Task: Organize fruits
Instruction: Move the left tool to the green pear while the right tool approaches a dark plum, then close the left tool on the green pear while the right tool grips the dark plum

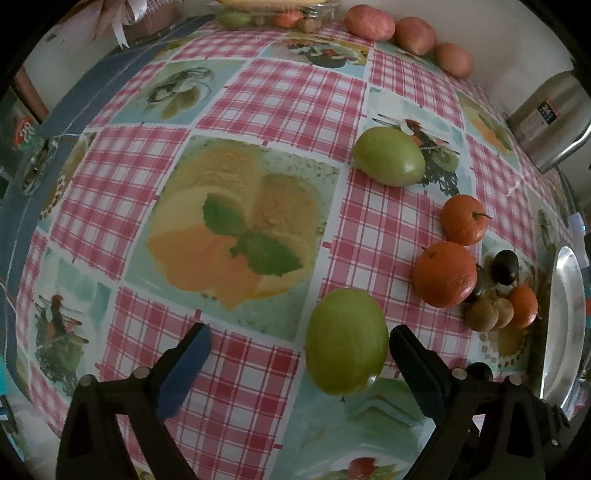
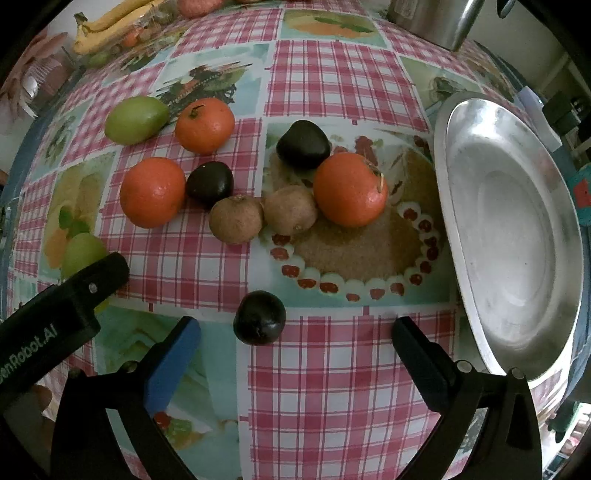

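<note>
My left gripper (image 1: 299, 347) is open, with a green fruit (image 1: 345, 341) on the cloth between its fingers, nearer the right one. A second green fruit (image 1: 388, 156) lies farther off. My right gripper (image 2: 295, 339) is open, with a dark plum (image 2: 259, 317) on the table just ahead between its fingers. Beyond lie three oranges (image 2: 351, 189), (image 2: 152, 192), (image 2: 205, 124), two brown fruits (image 2: 236, 218), (image 2: 290, 209) and two more dark plums (image 2: 303, 144), (image 2: 209, 181). An empty metal plate (image 2: 517, 236) sits at the right.
The left gripper's body (image 2: 62, 306) shows at the lower left of the right wrist view. Three reddish fruits (image 1: 369, 21) line the far table edge. Bananas (image 2: 110, 26) lie at the far left. A steel container (image 1: 550, 122) stands at the back right.
</note>
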Action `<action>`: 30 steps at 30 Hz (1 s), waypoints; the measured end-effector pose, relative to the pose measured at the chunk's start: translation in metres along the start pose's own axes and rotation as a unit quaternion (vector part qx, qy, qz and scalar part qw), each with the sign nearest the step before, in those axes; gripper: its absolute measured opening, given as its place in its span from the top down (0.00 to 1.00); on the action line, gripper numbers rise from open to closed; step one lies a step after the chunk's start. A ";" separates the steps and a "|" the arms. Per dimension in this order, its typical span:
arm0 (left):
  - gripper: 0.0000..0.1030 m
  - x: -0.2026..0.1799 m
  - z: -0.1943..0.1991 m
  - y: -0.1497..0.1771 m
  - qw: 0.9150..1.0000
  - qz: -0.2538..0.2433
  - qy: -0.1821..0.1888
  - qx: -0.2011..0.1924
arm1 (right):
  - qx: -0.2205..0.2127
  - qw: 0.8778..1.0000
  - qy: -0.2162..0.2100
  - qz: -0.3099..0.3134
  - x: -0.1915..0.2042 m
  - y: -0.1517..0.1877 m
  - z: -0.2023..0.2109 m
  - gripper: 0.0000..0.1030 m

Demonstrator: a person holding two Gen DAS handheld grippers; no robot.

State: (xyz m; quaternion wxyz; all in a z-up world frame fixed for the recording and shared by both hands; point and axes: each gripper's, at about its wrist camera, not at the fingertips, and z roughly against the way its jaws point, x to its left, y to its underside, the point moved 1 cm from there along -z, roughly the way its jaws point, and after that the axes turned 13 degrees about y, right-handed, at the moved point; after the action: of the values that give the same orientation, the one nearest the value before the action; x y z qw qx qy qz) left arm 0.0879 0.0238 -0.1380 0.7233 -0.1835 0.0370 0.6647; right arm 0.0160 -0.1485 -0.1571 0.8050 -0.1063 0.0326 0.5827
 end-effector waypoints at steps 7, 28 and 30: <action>0.20 -0.012 0.007 0.002 1.000 -0.011 0.018 -0.003 | -0.027 0.999 -0.006 0.018 0.004 0.000 0.016 0.40; 0.60 -0.026 0.041 0.009 0.998 0.000 0.063 -0.016 | -0.062 0.995 -0.075 -0.007 -0.012 0.004 0.057 0.76; 0.60 -0.027 0.049 0.006 0.998 0.000 0.061 -0.017 | -0.069 0.995 -0.073 -0.015 -0.018 0.002 0.064 0.76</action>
State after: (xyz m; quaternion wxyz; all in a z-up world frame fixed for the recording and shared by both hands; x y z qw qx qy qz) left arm 0.0693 0.0136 -0.0856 0.7161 -0.2362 0.0701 0.6531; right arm 0.0042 -0.1510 -0.0920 0.8045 -0.1191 -0.0676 0.5779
